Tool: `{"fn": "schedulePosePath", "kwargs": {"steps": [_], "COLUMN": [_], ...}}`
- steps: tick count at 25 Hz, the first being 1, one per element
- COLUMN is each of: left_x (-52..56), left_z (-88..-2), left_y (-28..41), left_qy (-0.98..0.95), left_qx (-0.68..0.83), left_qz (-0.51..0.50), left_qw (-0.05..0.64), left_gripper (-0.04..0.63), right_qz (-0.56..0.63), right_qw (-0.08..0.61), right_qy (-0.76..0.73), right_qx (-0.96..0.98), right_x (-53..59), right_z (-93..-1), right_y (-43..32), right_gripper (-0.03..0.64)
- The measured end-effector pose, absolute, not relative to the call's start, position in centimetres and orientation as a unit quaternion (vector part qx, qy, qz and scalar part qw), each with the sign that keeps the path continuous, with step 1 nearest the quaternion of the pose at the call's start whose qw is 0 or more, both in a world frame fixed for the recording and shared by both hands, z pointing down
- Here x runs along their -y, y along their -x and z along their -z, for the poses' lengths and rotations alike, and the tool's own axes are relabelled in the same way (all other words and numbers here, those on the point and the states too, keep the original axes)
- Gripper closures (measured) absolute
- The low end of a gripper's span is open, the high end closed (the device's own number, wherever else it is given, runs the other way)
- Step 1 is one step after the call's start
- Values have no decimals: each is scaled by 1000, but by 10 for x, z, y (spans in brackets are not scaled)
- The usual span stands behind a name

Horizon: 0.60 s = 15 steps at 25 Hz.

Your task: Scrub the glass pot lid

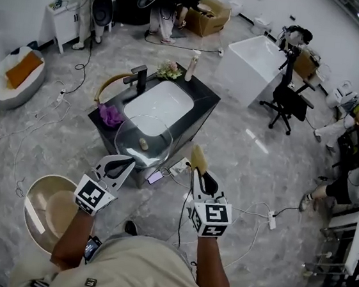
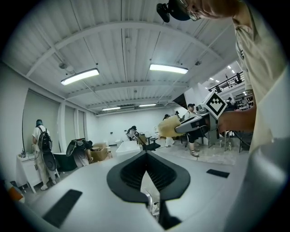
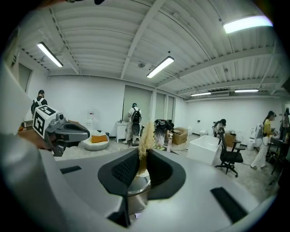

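A: Item one, leftmost: left gripper (image 1: 124, 163). What is it doing?

B: Its jaws are pressing together on the rim of the glass pot lid (image 1: 143, 132). They are holding it up, tilted, in front of the sink counter (image 1: 198, 119), and the knob (image 1: 144, 144) is showing near the lid's middle.

A: Item two, to the right: right gripper (image 1: 197, 172)?

B: It is clamping a tan fibrous scrubber (image 1: 198, 156), tip pointing up. The scrubber is sitting just beside the lid's right edge, seemingly not touching the glass.

A: Step in hand?

B: By my reading, the scrub is being set up — contact not yet made. The next move is calling for the scrubber to swing leftward onto the glass while the left grip is bracing the lid. A rim-only hold may be letting it pivot.

A: Arms?

B: Both are reaching forward from the torso, elbows bent — the left forearm (image 1: 72, 240) is angling inward, and the right forearm (image 1: 212, 265) is running nearly straight ahead.
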<state>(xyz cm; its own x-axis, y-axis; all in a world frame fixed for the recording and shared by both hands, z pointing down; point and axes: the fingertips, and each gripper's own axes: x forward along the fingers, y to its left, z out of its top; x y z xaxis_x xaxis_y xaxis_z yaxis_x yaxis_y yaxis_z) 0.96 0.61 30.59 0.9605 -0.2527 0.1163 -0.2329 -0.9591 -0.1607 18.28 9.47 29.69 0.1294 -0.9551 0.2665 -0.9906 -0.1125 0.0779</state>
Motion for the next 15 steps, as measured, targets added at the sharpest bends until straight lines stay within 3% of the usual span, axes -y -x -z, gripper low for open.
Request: {"fn": "schedulePosePath", "kwargs": {"steps": [15], "left_x": [83], "left_z": [-316], "left_y": [48], "left_qy": [984], "left_qx": [-169], "left_qz": [45], "left_qw": [35], "left_gripper": [581], "right_qz": [-58], "right_qw": [159], "right_qy": [-735], "right_qx": [656], "right_x": [-4], "right_z": [-290], "right_y": [-159], "right_gripper": [568]}}
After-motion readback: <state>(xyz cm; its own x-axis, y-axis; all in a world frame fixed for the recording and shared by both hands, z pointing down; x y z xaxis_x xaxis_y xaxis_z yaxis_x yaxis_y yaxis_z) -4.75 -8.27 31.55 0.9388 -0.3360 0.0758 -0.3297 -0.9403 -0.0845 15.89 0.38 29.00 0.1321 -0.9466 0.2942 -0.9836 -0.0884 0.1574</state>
